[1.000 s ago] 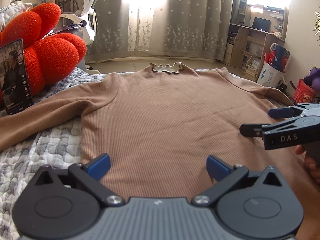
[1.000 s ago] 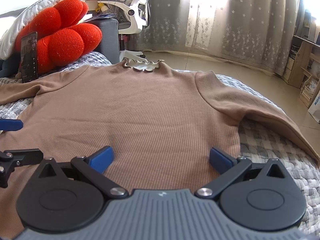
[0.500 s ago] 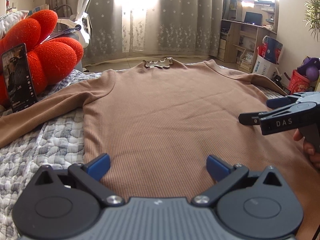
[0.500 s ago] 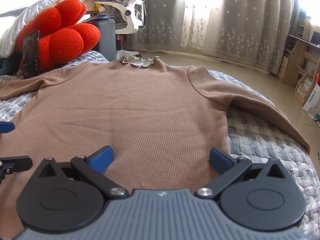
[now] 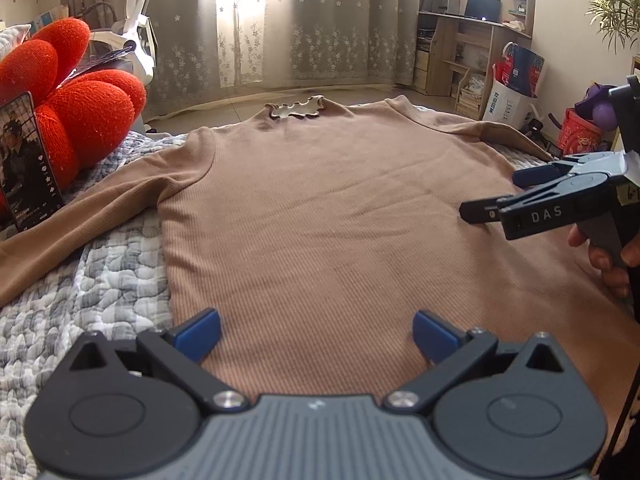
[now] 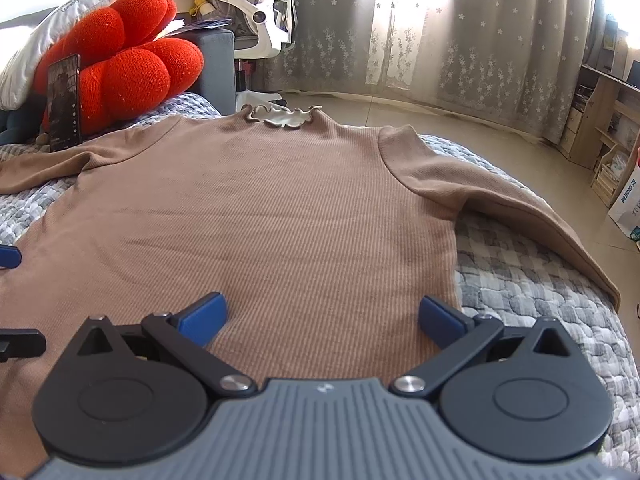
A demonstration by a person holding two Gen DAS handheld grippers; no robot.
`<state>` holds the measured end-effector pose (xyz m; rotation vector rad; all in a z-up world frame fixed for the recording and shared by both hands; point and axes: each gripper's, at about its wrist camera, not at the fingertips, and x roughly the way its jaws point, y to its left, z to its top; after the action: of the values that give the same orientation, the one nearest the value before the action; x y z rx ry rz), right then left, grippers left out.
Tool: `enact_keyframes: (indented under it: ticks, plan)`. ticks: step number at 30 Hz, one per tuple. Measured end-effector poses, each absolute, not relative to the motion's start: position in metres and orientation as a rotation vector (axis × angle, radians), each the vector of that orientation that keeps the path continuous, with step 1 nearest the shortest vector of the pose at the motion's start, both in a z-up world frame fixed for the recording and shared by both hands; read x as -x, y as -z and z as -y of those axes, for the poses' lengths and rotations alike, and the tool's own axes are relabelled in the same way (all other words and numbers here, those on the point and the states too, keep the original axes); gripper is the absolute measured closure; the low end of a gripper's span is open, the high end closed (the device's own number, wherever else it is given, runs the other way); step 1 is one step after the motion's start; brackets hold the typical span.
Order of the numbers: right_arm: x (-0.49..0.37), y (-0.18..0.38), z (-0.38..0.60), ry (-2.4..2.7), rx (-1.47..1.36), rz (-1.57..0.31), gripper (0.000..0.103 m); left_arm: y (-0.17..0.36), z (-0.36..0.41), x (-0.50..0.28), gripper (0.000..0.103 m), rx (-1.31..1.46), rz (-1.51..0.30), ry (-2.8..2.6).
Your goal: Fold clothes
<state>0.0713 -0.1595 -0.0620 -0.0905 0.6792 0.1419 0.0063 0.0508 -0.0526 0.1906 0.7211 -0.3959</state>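
Observation:
A tan ribbed long-sleeved top (image 5: pixel 320 216) lies flat, front up, on a grey quilted bed, with its frilled collar (image 5: pixel 296 107) at the far end and both sleeves spread out. It also shows in the right wrist view (image 6: pixel 256 216). My left gripper (image 5: pixel 316 334) is open and empty just above the hem, near the top's left side. My right gripper (image 6: pixel 322 314) is open and empty above the hem, near the top's right side edge. The right gripper also shows from the side in the left wrist view (image 5: pixel 500 196).
A grey quilt (image 5: pixel 80 300) covers the bed. A red flower-shaped cushion (image 5: pixel 80 120) with a phone (image 5: pixel 28 160) propped against it sits at the far left. A white chair (image 6: pixel 272 28), curtains, a wooden desk (image 5: pixel 472 52) and bags (image 5: pixel 516 92) stand beyond.
Both grippers have drawn back and risen a little, so more of the top shows. Both stay open and the top has not moved.

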Motion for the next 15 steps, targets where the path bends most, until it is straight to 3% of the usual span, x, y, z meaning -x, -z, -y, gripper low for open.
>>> enact_keyframes:
  ticks: [15]
  plan:
    - [-0.089,0.047,0.184,-0.088,-0.032,-0.739,0.0,0.039,-0.039,-0.035,0.0,-0.082,-0.788,0.21]
